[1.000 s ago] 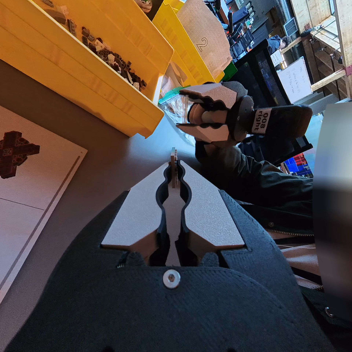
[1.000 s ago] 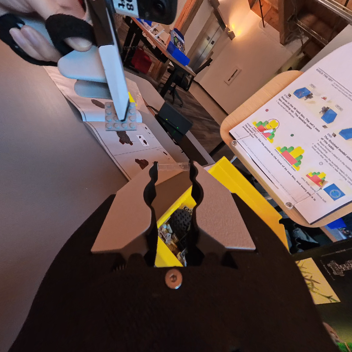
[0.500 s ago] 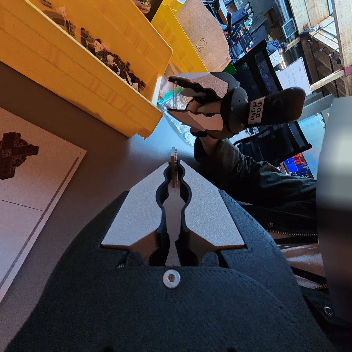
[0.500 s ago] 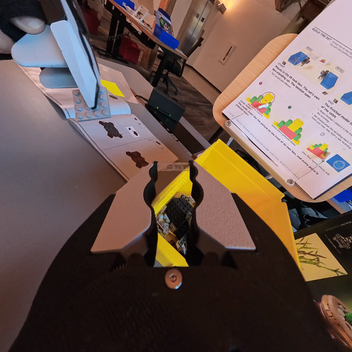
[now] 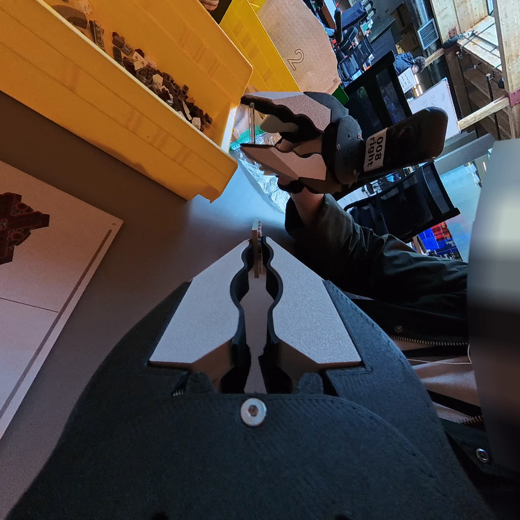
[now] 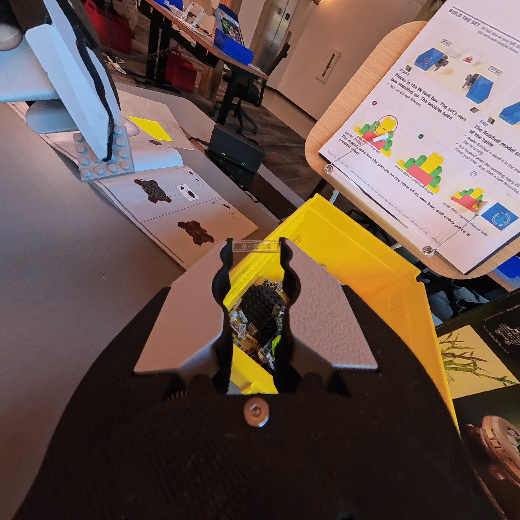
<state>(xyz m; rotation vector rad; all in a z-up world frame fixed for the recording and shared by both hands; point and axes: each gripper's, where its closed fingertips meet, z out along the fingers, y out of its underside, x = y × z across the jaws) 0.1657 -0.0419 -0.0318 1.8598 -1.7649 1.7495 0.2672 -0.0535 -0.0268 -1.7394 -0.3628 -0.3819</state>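
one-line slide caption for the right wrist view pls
Right gripper pinching a clear flat piece above a yellow bin of bricks, left gripper holding a grey studded plate.

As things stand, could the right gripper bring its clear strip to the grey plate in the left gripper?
Probably yes: right gripper pinches the clear strip; open air separates it from the grey plate in the left gripper.

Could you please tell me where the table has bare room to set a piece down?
The grey table lies bare left of the open booklet, in the right view. A narrower bare strip runs between the booklet and the yellow bin. The bin, full of bricks, and the plastic bag beside it are crowded.
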